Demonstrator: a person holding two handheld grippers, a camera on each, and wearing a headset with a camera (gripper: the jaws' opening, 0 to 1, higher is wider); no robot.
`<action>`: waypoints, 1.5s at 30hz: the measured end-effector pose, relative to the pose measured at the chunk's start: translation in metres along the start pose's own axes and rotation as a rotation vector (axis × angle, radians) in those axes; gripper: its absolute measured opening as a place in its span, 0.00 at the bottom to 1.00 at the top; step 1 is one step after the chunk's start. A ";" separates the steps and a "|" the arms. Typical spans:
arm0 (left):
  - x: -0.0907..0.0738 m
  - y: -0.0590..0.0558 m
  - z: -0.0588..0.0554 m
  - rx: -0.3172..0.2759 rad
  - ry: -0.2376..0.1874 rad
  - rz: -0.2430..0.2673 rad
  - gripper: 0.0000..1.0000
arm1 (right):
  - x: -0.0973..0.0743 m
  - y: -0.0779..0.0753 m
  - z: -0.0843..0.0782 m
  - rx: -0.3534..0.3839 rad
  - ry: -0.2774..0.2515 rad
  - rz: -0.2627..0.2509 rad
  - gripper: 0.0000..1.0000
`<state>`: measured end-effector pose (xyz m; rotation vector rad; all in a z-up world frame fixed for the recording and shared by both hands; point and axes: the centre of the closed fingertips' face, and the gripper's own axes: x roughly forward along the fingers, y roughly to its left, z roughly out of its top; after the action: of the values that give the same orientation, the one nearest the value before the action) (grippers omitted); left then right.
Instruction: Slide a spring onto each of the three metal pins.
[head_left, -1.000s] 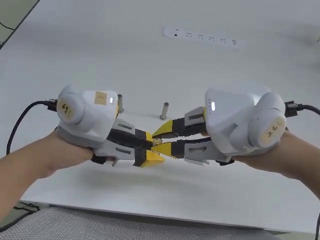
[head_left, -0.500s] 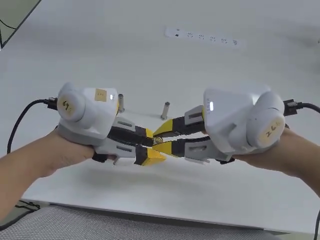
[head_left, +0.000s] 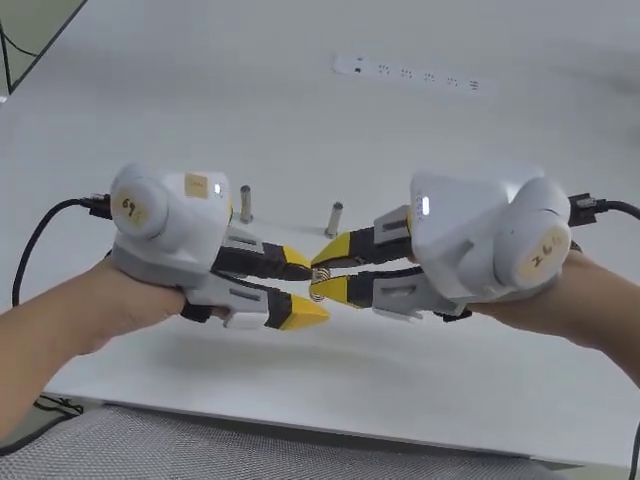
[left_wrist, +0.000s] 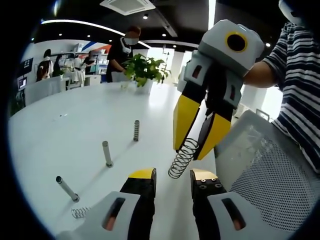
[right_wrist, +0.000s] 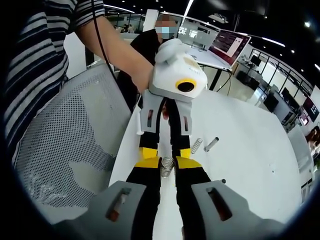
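Left tongs (left_wrist: 172, 175) are standing apart, gripping nothing. The spring (left_wrist: 182, 157) is hanging clear of the surface (left_wrist: 60, 135), clamped between my right tongs (right_wrist: 167, 165). The three pins (left_wrist: 107, 153) are standing well beyond it. The digits on the yellow stickers (head_left: 133, 208) are blurring and I cannot read them.

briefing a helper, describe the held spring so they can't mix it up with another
Above the near edge of the white table, find the right gripper, coming in from the person's right. The spring hangs pinched at one end between its yellow jaw tips, up off the surface. The other spring lies flat on the table beside a metal pin.
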<state>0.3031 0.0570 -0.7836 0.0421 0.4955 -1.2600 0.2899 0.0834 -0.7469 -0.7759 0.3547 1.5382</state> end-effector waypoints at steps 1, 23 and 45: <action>-0.001 0.001 0.000 -0.005 -0.002 0.005 0.26 | 0.000 -0.001 -0.001 -0.001 0.001 -0.003 0.11; -0.038 0.027 -0.013 -0.064 -0.038 0.158 0.48 | 0.000 -0.013 -0.012 0.021 0.016 -0.045 0.12; -0.085 0.050 -0.034 -0.105 -0.063 0.318 0.78 | -0.002 -0.027 -0.026 0.046 0.043 -0.092 0.12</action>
<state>0.3193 0.1598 -0.7935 -0.0077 0.4786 -0.9208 0.3223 0.0683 -0.7584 -0.7793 0.3800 1.4246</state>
